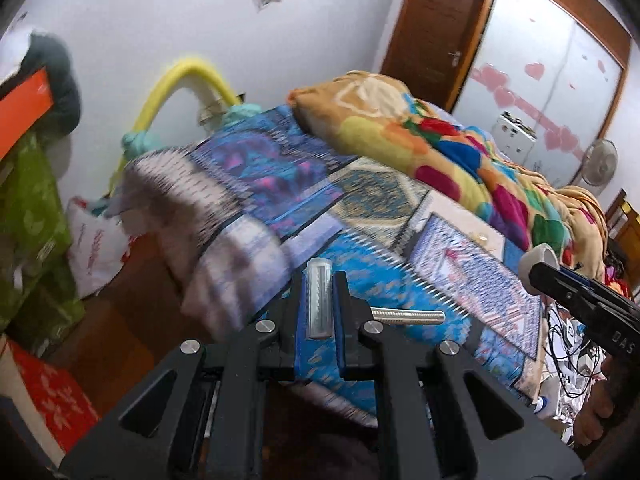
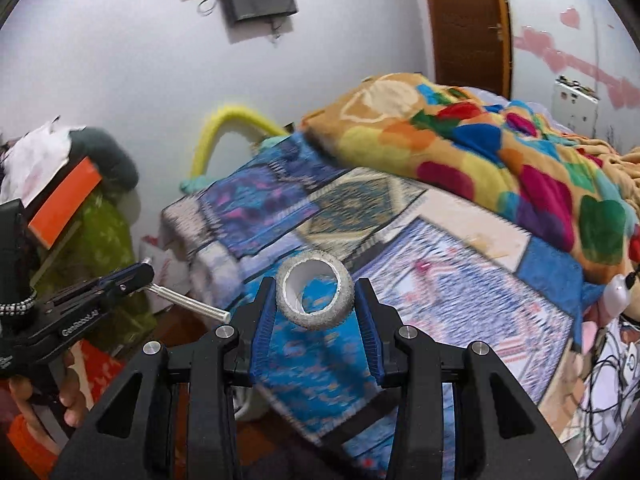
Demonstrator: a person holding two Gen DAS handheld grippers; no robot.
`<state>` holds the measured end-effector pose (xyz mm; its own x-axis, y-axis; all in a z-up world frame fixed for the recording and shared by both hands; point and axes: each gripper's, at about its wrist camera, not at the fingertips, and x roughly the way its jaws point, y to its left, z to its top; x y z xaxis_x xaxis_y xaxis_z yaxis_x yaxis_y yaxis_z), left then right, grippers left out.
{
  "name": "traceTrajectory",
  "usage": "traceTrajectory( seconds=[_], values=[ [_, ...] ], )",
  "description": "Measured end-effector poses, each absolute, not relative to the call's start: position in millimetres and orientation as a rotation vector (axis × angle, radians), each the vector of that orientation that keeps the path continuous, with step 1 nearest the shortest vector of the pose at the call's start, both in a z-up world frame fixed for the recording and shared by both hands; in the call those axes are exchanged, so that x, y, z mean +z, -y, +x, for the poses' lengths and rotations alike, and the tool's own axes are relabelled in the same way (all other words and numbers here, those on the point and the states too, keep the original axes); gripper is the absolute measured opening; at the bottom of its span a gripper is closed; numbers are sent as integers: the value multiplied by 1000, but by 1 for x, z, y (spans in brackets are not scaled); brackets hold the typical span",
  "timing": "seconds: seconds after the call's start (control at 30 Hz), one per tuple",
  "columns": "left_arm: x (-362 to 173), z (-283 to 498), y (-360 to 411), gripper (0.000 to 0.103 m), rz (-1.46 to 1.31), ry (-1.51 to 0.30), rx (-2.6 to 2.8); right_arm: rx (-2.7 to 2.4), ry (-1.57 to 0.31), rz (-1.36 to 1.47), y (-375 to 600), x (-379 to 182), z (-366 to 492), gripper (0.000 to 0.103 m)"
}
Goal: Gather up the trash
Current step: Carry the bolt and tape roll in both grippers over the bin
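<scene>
Two tools grip trash: left tool (image 1: 320, 300) pinches a silver tube (image 1: 319, 298), "GenRobot.AI"-marked; right tool (image 2: 316, 300) clamps a tape roll (image 2: 315, 294).

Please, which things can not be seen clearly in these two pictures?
- Left wrist view: the silvery strip in the left gripper; a second strip is partly hidden behind a finger.
- Both views: the bedspread pattern is motion-blurred.
- Right wrist view: the tape roll in the right gripper; no bin shows.
</scene>
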<state>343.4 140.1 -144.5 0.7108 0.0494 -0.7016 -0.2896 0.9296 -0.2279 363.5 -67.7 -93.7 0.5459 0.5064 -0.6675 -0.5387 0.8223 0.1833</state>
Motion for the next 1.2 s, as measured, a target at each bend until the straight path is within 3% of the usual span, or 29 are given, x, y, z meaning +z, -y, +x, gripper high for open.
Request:
traceTrajectory(
  seconds=[0.53, 1.2],
  values=[
    [-235, 251, -259, 11, -423, -912, 432, 824, -905, -215, -62, -155, 302, 36],
    [-363, 216, -306, 11, -530, -1115, 538, 877, -1224, -387, -157, -288, 289, 36]
  ],
)
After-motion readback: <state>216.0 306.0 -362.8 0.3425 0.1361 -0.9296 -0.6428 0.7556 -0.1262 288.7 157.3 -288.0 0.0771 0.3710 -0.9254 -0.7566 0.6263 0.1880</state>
